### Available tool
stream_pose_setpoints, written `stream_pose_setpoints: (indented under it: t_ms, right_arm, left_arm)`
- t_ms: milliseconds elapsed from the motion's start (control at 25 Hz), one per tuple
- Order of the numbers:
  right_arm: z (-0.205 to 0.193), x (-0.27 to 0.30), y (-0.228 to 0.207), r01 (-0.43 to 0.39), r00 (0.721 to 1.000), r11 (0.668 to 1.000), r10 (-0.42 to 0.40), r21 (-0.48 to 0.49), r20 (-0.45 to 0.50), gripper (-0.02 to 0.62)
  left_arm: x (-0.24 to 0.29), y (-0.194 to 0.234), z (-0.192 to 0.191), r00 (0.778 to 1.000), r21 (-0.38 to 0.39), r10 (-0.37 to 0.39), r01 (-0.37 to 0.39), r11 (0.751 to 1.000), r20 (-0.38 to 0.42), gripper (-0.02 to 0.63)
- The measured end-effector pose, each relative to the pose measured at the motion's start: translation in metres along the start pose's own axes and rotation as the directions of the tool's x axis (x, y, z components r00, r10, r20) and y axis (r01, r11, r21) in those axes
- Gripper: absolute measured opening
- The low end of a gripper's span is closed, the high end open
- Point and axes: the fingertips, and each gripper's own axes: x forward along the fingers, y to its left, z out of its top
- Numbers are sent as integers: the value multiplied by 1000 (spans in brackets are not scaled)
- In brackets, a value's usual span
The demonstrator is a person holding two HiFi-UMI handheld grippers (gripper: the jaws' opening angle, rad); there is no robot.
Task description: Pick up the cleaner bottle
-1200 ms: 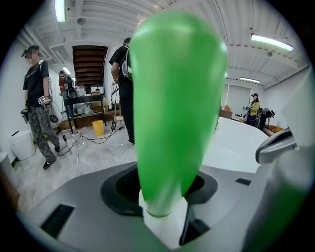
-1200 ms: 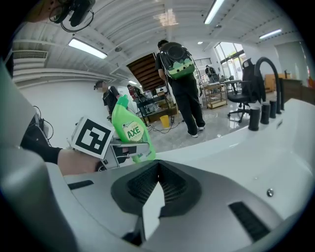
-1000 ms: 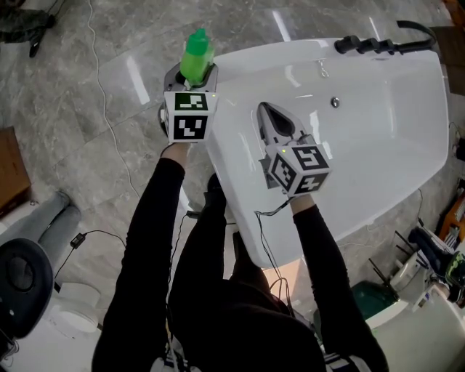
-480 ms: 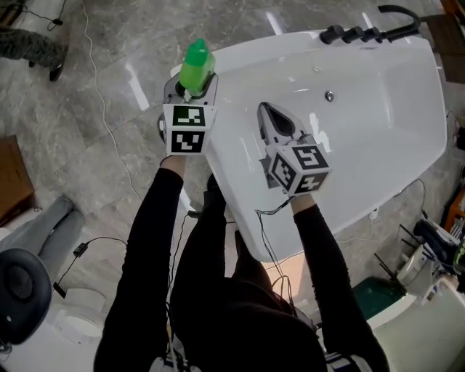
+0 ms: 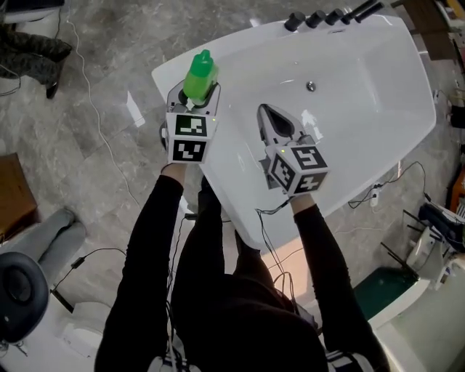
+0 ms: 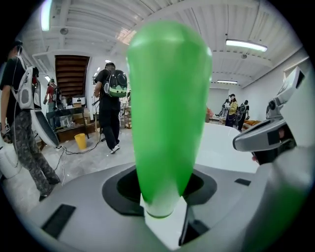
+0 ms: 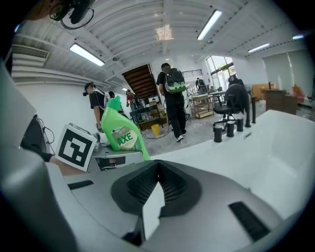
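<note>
The green cleaner bottle (image 5: 199,73) stands upright between the jaws of my left gripper (image 5: 194,96), which is shut on its lower body and holds it up off any surface. Seen from the left gripper view, the bottle (image 6: 167,113) fills the middle of the picture, with its base down in the jaws. The right gripper view catches the bottle (image 7: 121,133) from the side, with its label showing. My right gripper (image 5: 264,110) hovers over the white bathtub (image 5: 370,116), jaws together and nothing in them.
Black taps (image 5: 320,17) line the tub's far rim. Cables trail over the grey stone floor (image 5: 94,87). A green bin (image 5: 378,290) stands at the lower right. Several people (image 6: 109,110) stand further back in the room.
Both grippers have risen and moved together, the bottle still held in the left one. The head view has swung, so the tub now lies more slanted and further up the picture.
</note>
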Motion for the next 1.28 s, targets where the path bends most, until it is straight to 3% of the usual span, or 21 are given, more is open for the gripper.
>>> stream_pose_setpoints:
  t_ms: [640,1280]
  right_arm:
    - [-20,-128,-38,122,990,991,-125,57,66,2]
    - [-35,-214,-71,229,962,966,-243,123,123,2]
  left_arm:
    - [-41,-143,27,986,94,-167,165,982,18,195]
    - [-70,-260,21,944,172,-329,326,930,-9,195]
